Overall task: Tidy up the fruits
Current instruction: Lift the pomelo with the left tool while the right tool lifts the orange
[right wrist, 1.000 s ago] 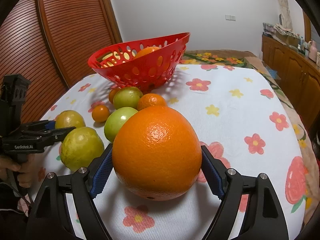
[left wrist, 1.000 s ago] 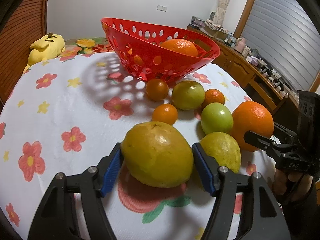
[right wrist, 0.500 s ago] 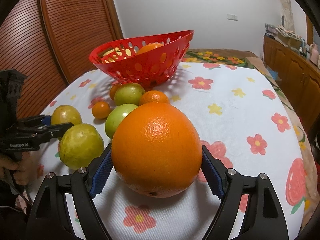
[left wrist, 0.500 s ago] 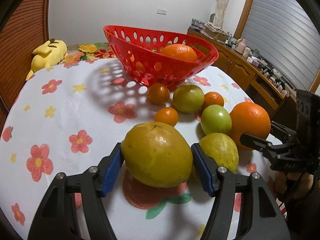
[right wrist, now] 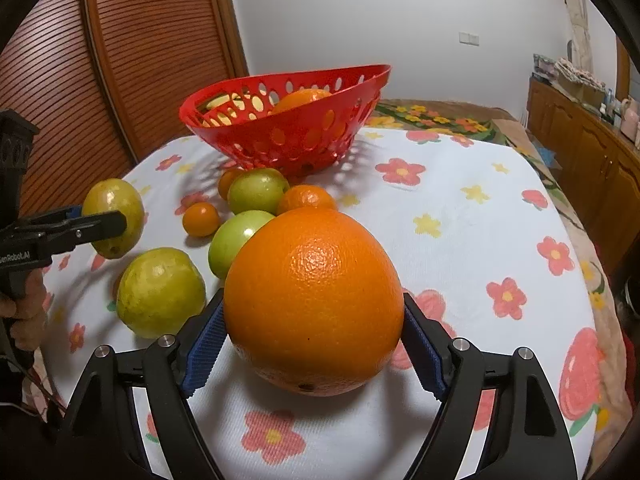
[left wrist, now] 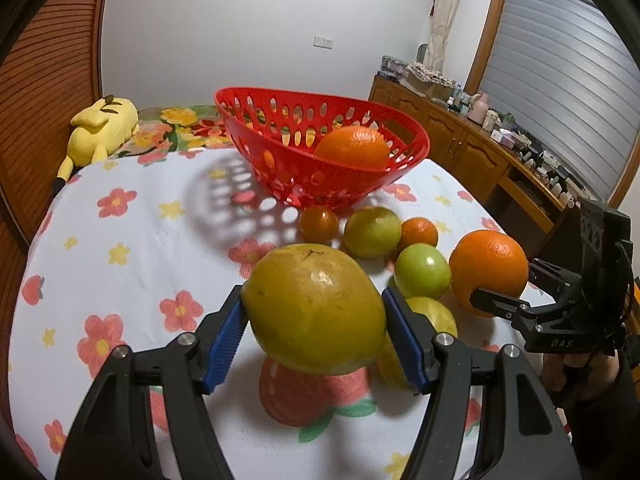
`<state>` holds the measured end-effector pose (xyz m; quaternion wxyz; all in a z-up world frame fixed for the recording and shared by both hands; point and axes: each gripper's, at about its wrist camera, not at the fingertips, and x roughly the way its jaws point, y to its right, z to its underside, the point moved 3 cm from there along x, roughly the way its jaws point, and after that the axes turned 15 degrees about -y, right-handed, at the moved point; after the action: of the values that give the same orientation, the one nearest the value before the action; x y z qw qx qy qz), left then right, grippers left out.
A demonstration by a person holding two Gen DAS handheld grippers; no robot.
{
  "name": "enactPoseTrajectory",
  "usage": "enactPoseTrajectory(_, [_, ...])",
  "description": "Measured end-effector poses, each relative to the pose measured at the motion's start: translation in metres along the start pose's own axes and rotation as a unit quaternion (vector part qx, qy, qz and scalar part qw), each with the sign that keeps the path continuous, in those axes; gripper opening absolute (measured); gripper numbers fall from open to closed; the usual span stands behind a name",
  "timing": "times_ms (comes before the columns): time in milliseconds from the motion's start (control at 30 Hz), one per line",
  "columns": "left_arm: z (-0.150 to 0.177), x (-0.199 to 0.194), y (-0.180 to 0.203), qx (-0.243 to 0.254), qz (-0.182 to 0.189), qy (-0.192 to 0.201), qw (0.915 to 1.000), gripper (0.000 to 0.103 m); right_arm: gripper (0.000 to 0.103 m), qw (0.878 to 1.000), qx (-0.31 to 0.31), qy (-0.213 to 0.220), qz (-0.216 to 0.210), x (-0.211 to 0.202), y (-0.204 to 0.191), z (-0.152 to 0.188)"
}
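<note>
While the left hand-held gripper [left wrist: 314, 326] clamps a lemon [left wrist: 314, 308] lifted off the cloth, the right [right wrist: 314, 338] grips an orange [right wrist: 314, 300].

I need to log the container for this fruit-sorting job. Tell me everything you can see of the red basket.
The red basket looks like glossy moulded plastic, an oval bowl whose sloping walls are pierced with oval holes. It stands upright on the flowered cloth, beyond the loose fruit, casting a dotted shadow. One orange lies inside; through the holes in the right wrist view something yellowish shows, but I cannot identify it. Neither gripper touches it.
</note>
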<state>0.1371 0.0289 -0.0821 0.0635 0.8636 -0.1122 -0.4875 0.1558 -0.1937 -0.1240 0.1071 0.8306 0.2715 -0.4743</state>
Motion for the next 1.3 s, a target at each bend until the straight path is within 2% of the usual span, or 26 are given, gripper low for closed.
enactPoseTrajectory(700, [-0.023,-0.037,0.01,0.015,-0.005,0.042,0.999,0.067,0.083,0.999,-0.015,0.046,-0.001,-0.045,-0.002,-0.026])
enactPoseTrajectory(1000, [-0.033,-0.041,0.012,0.022,-0.005,0.051,0.9984,0.067,0.083,0.998,-0.033,0.055,-0.001,-0.053,-0.01,-0.04])
enactPoseTrajectory(1300, [-0.056,-0.033,0.008,0.035,-0.01,0.052,0.998,0.067,0.083,0.997,-0.043,0.064,-0.001,-0.055,-0.006,-0.065])
